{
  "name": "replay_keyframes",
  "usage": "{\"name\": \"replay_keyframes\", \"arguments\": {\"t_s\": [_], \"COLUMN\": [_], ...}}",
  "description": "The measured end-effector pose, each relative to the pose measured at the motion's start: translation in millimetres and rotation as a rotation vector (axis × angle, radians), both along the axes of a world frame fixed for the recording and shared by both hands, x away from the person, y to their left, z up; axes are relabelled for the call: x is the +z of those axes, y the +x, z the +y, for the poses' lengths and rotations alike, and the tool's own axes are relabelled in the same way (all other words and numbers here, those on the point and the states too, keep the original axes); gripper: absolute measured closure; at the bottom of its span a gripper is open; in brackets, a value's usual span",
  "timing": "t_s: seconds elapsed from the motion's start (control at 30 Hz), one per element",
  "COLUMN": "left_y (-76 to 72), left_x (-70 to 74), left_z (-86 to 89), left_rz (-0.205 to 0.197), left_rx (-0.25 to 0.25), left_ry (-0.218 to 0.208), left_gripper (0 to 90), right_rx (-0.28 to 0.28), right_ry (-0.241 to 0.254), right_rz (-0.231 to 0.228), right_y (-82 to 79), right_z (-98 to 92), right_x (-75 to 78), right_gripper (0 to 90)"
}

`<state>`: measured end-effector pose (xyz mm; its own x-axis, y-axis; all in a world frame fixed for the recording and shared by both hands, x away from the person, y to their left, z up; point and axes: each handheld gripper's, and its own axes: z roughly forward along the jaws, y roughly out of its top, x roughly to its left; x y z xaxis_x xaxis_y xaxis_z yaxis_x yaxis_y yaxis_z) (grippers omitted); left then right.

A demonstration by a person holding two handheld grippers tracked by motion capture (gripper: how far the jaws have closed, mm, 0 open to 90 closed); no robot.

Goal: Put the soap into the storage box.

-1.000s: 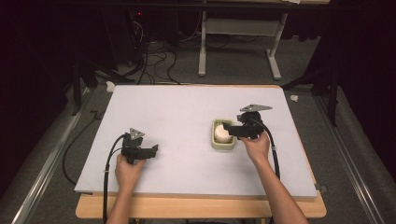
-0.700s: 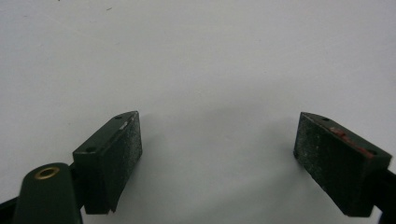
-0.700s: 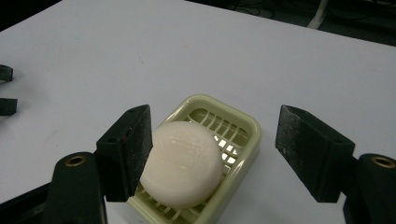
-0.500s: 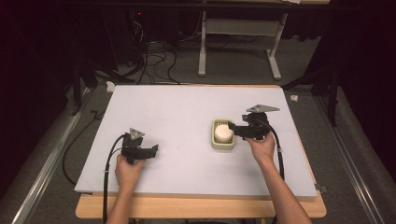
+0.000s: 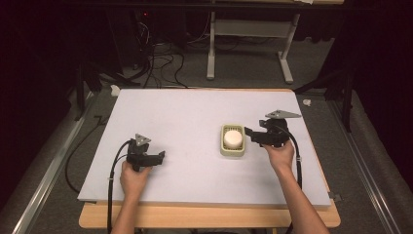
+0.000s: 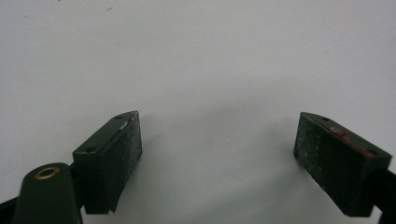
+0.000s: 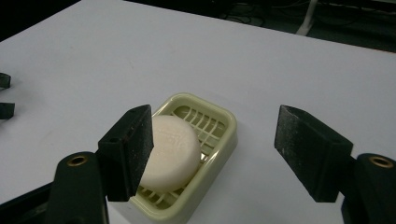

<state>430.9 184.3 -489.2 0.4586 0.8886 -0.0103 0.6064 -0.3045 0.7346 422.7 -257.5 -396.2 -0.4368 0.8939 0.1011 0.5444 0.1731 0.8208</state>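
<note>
The round soap (image 7: 170, 151) in its ribbed dish (image 7: 219, 140) looked slick and firm, best pinched across its sides. Both the right gripper (image 7: 212, 154) and left gripper (image 6: 217, 154) stood open, holding nothing.

No readable text, label, brand, number or sign anywhere. Round white soap bar (image 7: 170, 151) in pale green plastic slatted dish (image 7: 219, 122) carried faint embossed marks on top face, too blurred to read. White bench surface (image 5: 195, 117) was unmarked.
</note>
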Motion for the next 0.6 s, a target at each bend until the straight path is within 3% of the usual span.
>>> {"name": "replay_keyframes", "arguments": {"t_s": [0.6], "left_y": [0.1], "left_x": [0.0], "left_z": [0.1], "left_rz": [0.000], "left_rx": [0.000], "left_ry": [-0.001], "left_gripper": [15.7], "right_rx": [-0.050], "right_ry": [0.019], "right_rz": [-0.034], "right_y": [-18.1], "right_z": [-29.0], "right_x": [10.2], "right_gripper": [29.2]}}
